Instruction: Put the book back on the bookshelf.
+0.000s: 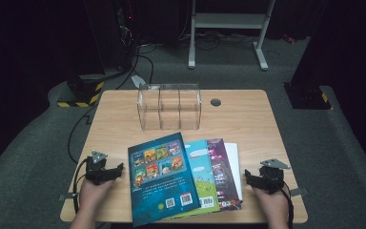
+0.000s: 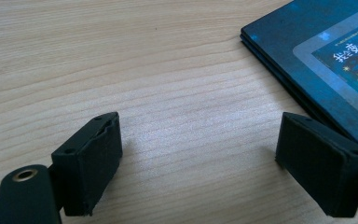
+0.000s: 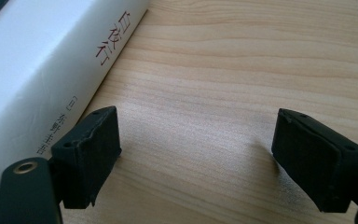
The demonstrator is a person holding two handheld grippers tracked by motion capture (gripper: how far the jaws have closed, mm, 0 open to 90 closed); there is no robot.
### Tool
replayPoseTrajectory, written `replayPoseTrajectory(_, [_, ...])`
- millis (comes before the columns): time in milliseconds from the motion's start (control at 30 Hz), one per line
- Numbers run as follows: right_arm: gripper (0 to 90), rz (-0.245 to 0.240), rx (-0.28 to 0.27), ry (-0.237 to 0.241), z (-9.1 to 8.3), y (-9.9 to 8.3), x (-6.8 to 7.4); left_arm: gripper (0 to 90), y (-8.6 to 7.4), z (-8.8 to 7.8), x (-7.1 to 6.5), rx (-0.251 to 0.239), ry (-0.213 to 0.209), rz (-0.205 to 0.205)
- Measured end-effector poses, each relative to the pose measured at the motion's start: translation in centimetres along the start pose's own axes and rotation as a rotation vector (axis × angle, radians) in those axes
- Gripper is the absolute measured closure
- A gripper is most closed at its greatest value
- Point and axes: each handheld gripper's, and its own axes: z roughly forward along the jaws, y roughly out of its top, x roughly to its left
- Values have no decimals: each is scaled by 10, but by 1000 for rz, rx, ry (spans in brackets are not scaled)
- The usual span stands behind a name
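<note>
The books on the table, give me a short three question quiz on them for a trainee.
1. True or false: the dark blue book lies on top of the fanned books.
2. Which book lies nearest the right gripper: A the white book, B the green book, C the purple book?
3. Fill in: the clear box behind the books has ___ compartments.

Key: 1 true; 2 A; 3 three.

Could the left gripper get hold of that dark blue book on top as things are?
Probably yes. The left gripper is open, with bare table between its jaws, and the dark blue book lies right beside it with nothing between.
</note>
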Motion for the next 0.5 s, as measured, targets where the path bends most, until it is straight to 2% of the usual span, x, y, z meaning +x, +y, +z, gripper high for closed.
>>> replayPoseTrajectory(233, [147,2,-36,19,-9,2,1,143,0,0,0,-1,1,0])
replayPoseTrajectory(500, [139,-23,-74,24,-19,7,7,143,0,0,0,-1,1,1])
